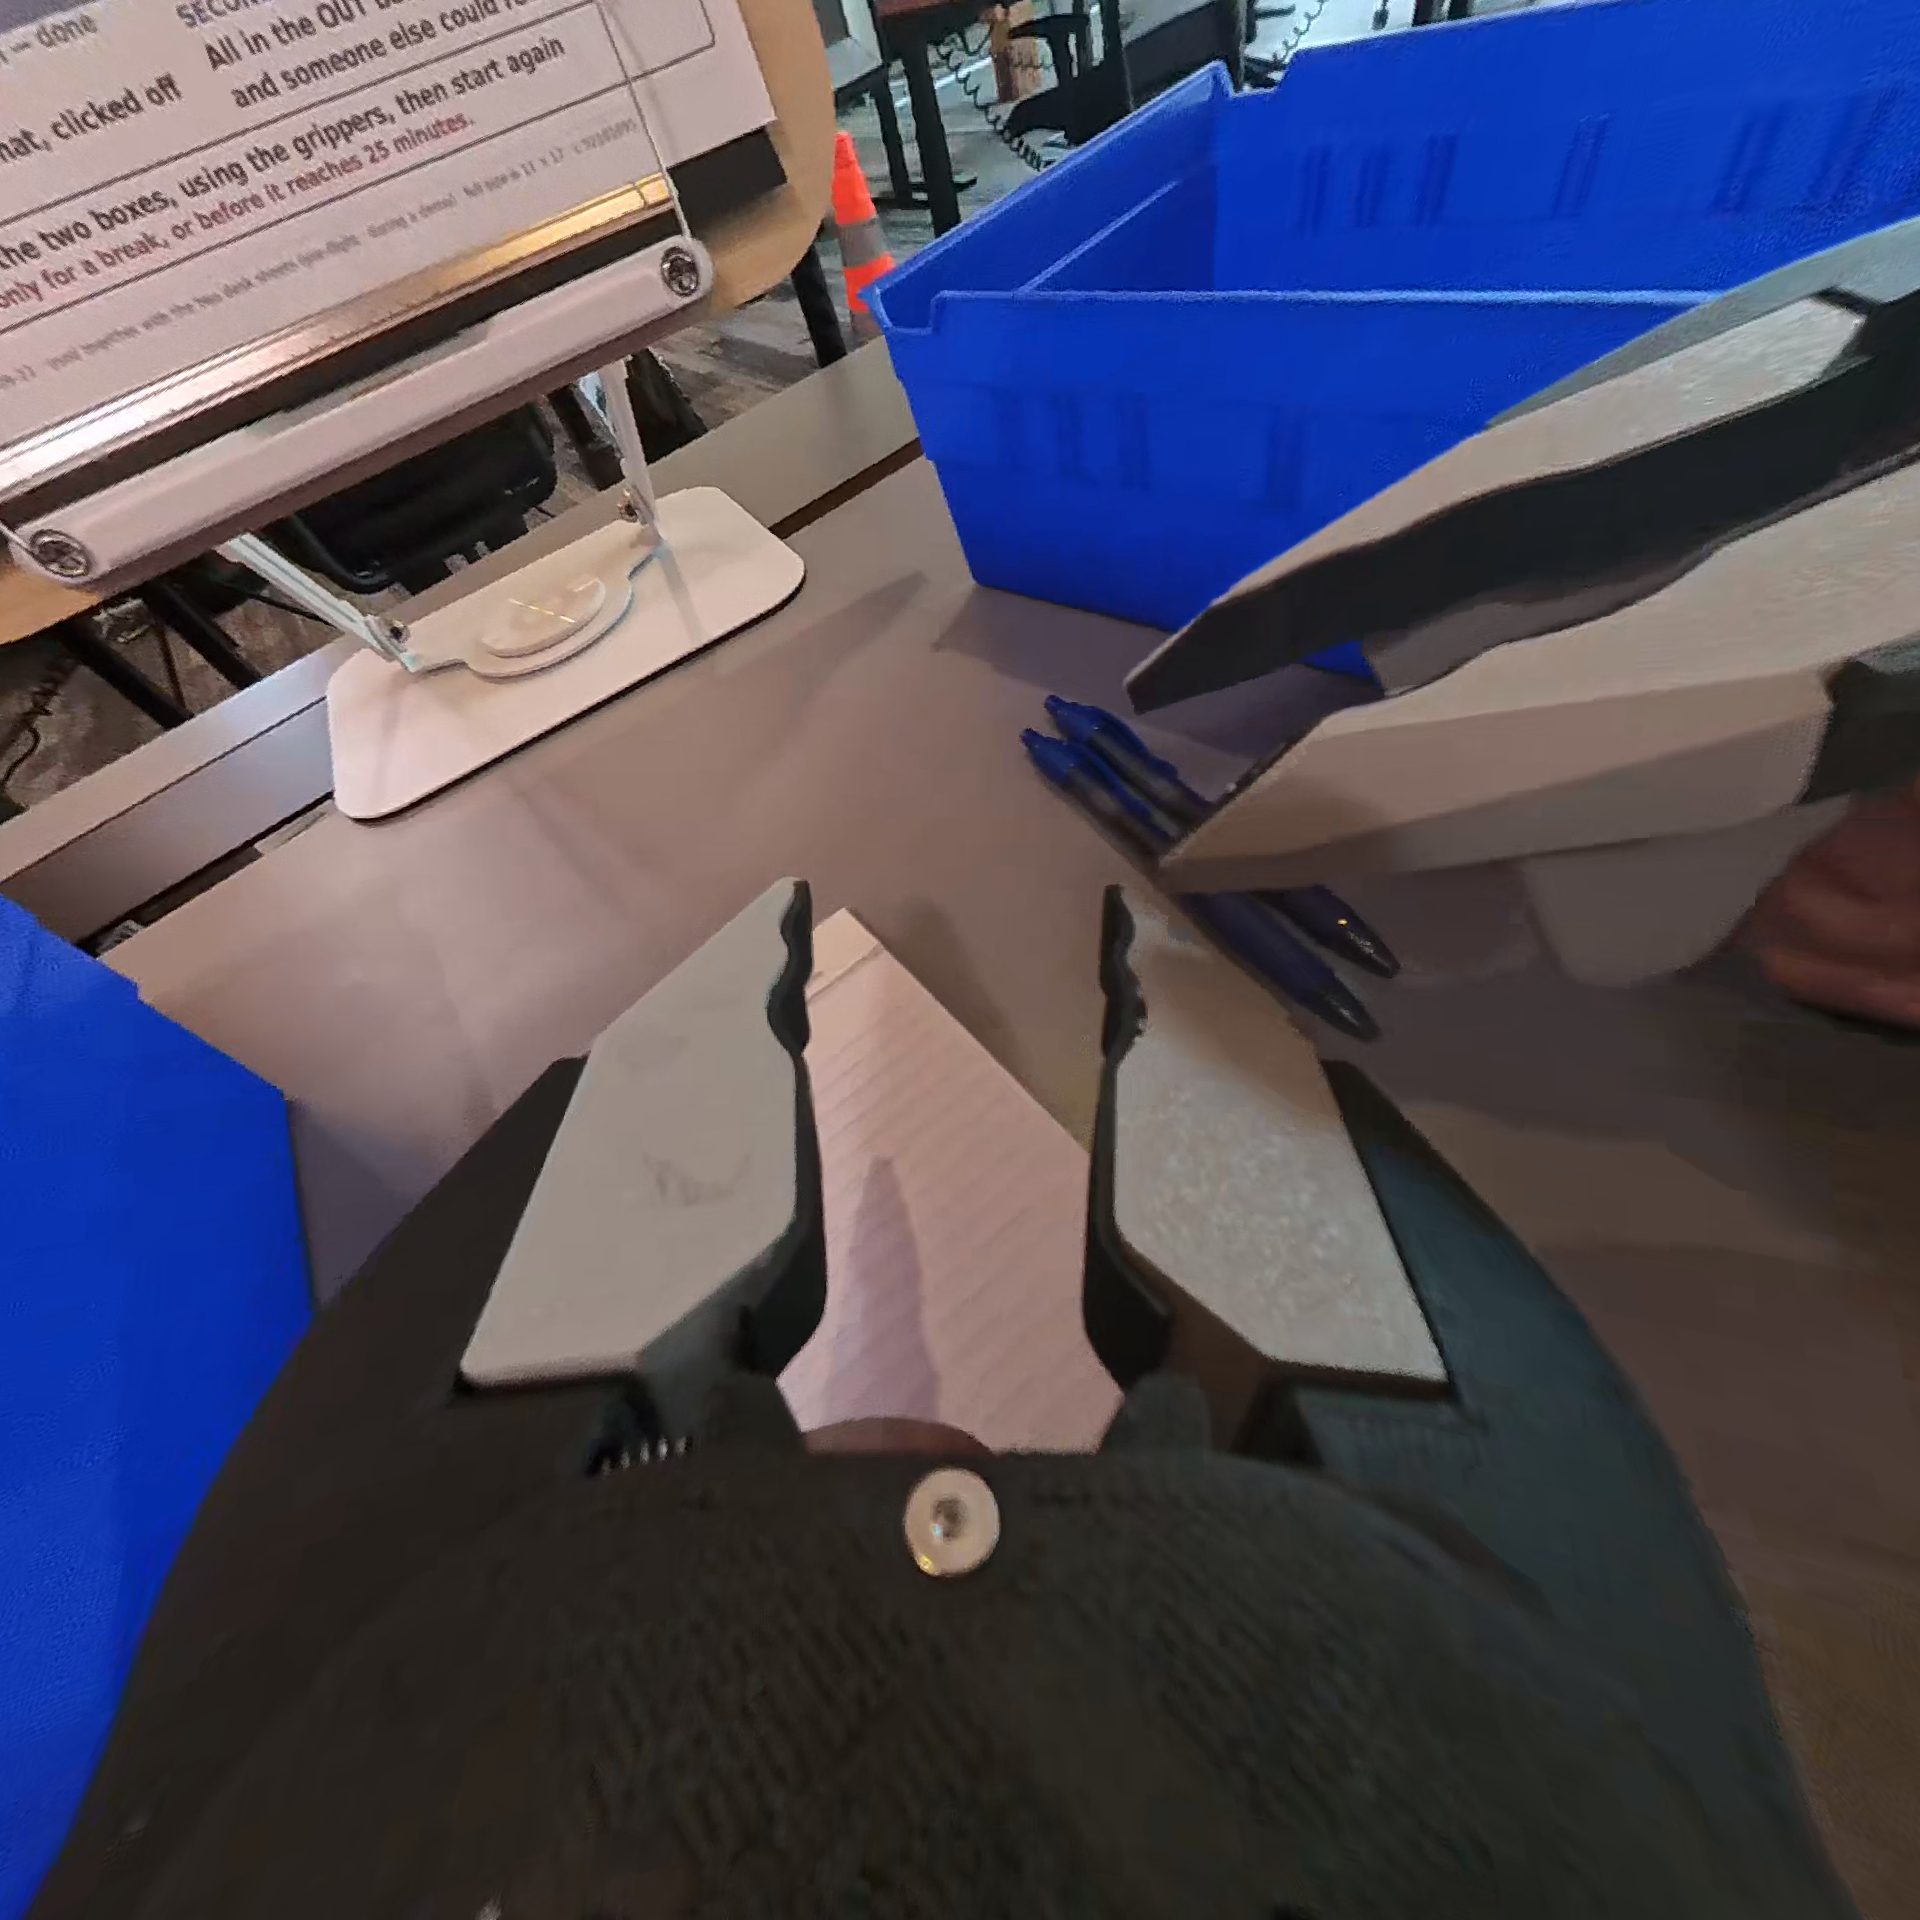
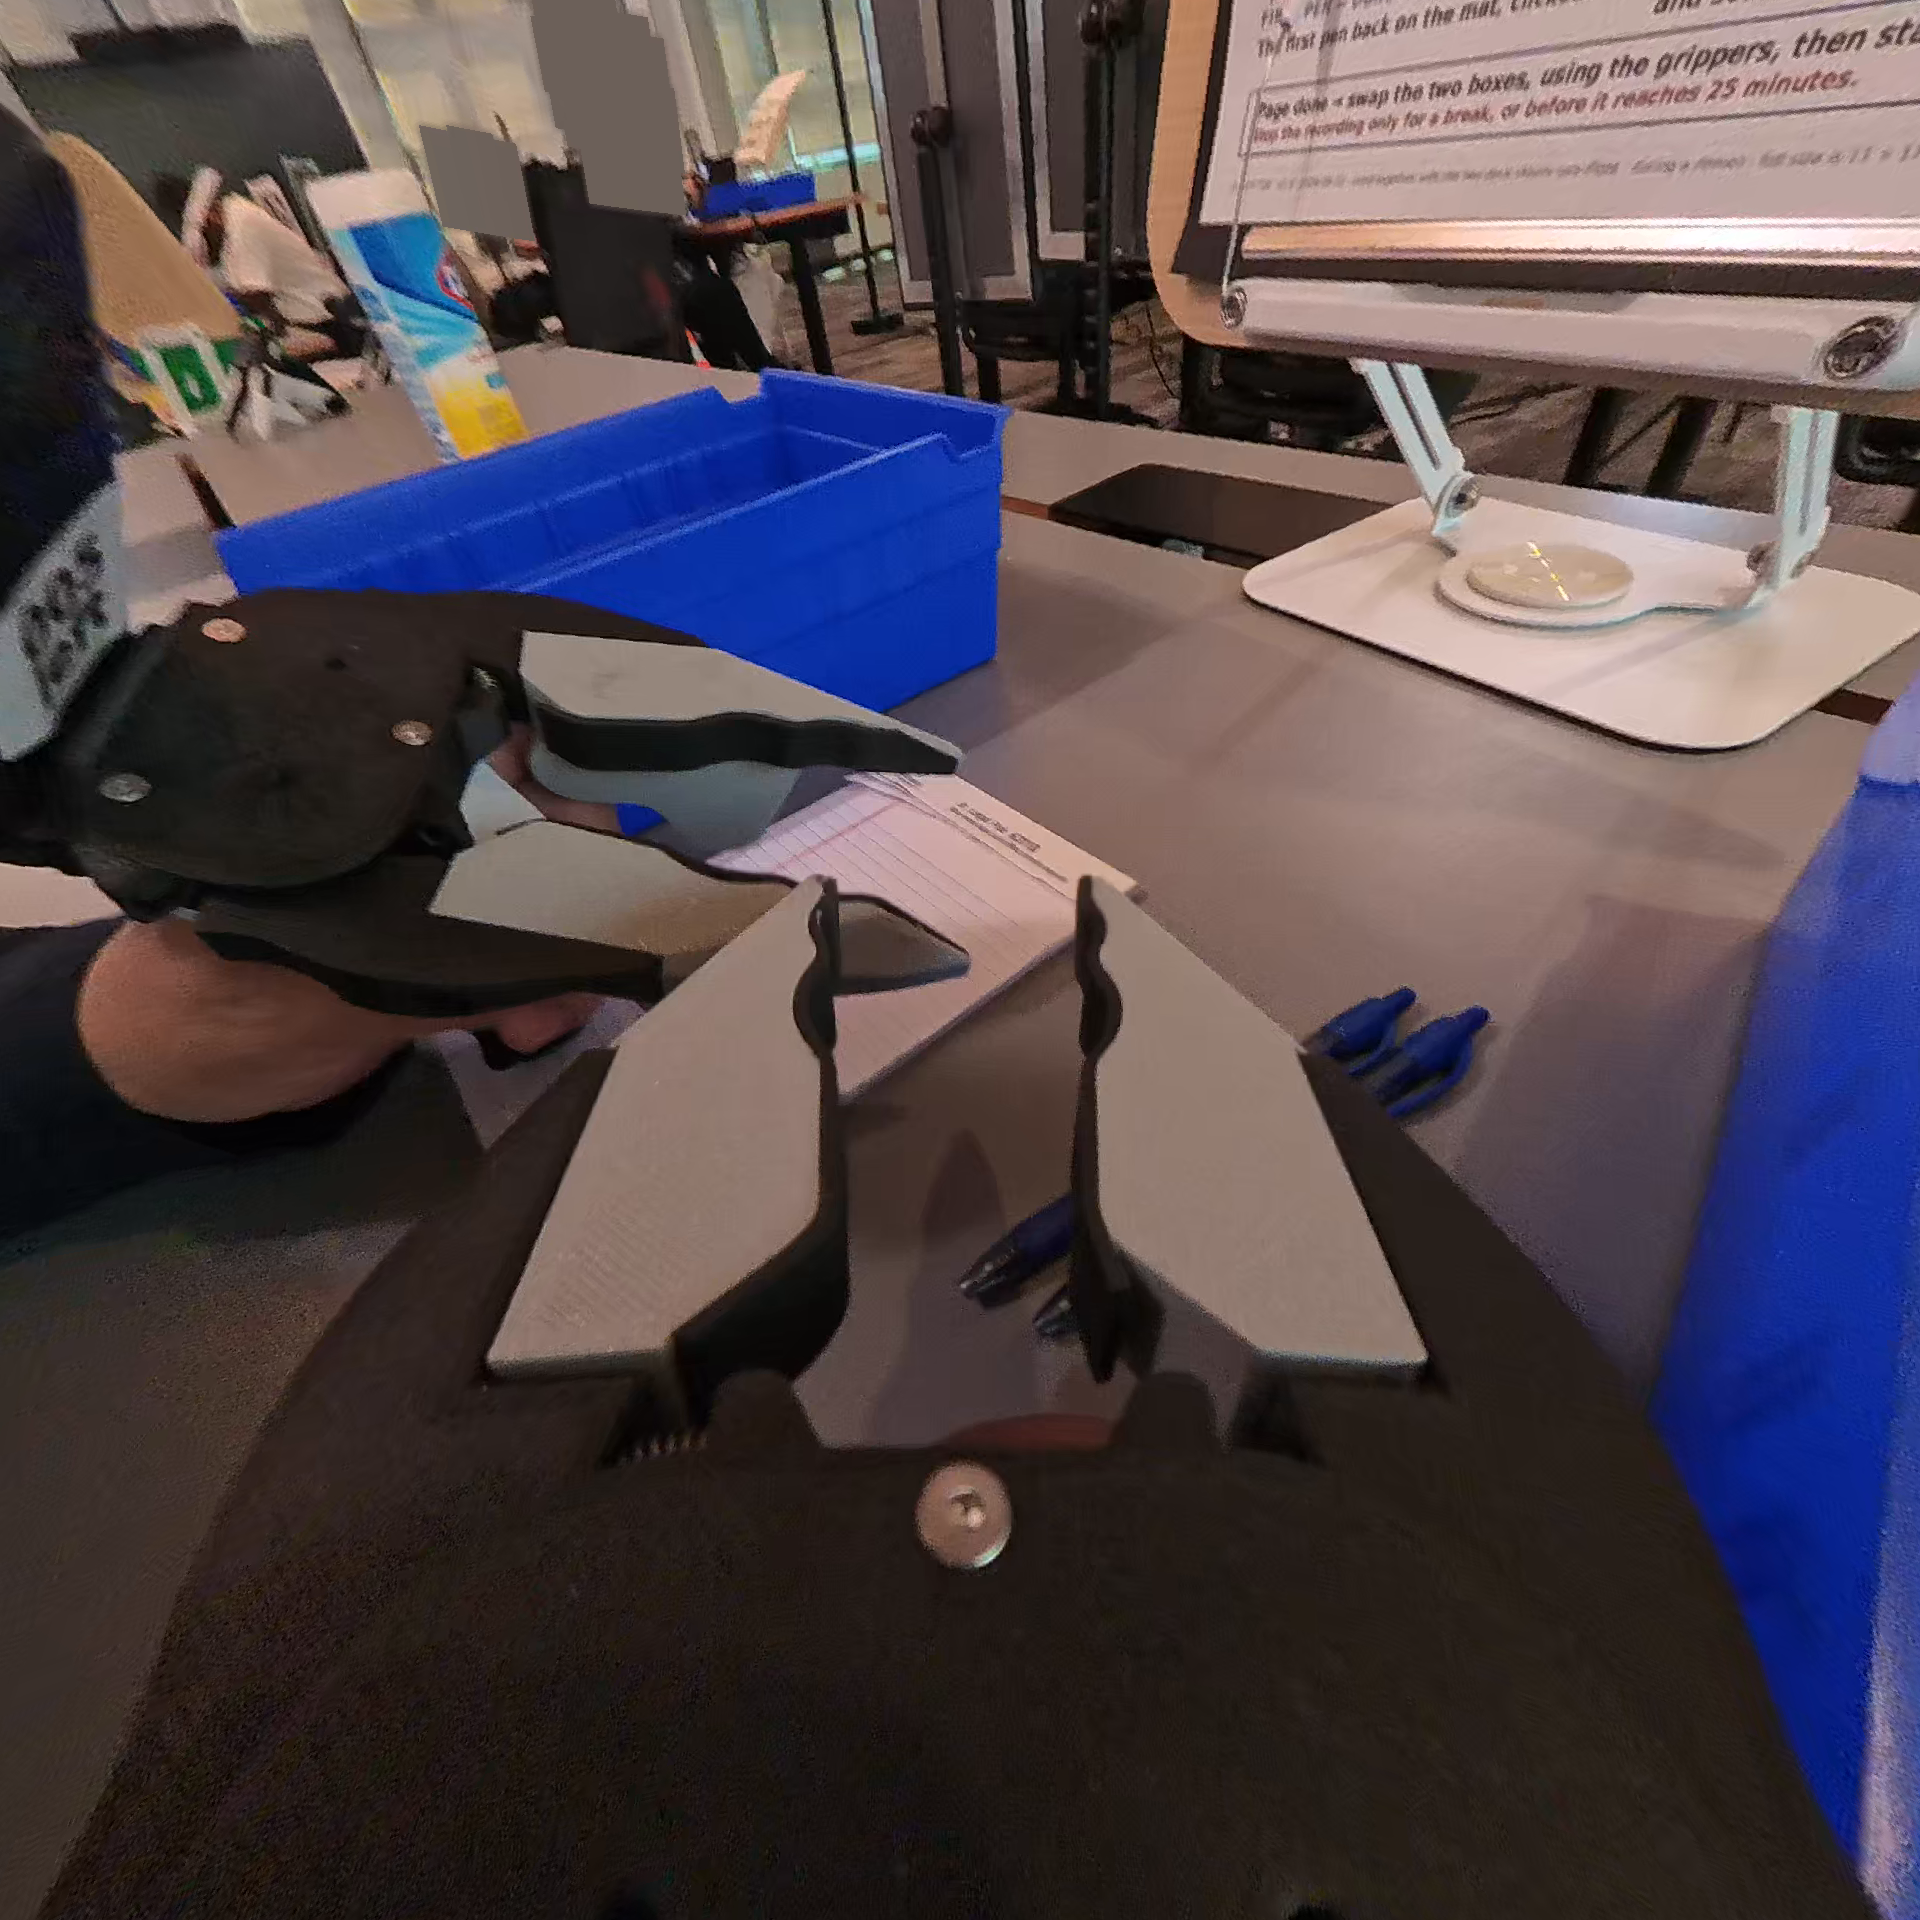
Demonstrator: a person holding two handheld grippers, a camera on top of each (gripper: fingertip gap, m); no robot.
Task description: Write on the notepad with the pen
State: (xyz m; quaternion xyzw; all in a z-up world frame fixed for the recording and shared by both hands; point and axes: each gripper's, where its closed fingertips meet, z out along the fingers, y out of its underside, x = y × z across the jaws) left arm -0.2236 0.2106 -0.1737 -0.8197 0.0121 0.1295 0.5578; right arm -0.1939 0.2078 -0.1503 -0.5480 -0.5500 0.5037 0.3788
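Landmark: the notepad [image 2: 940, 914], lined, flat on the grey table [image 2: 1351, 831].

Far left of the notepad, a blue bin [image 2: 665, 540] sits on the table, with a wipes canister [image 2: 426, 312] standing behind it.

My left gripper [image 1: 951, 966] hangs right over the notepad [image 1: 935, 1174], jaws wide apart, nothing between them; lined paper shows through the gap. From my other camera the same left gripper [image 2: 951, 852] comes in from the notepad's left side, its lower finger [image 2: 894, 951] low over the page. Touching or just clear of the paper, I cannot tell.

My right gripper [image 2: 951, 935] sits just right of the notepad, jaws moderately open and empty. Below the gap lie two blue pens [image 2: 1023, 1247] on the table, side by side and close to touching. Their far ends [image 2: 1403, 1039] stick out past my right finger [image 2: 1226, 1174]. In the left camera the pens [image 1: 1226, 862] lie to the right of the notepad, partly covered by my right gripper [image 1: 1164, 769].

Beyond the notepad, a white stand [image 2: 1558, 634] holds a printed sheet [image 2: 1558, 114].

Right of the pens, a second blue bin [image 2: 1808, 1247] at the table edge.
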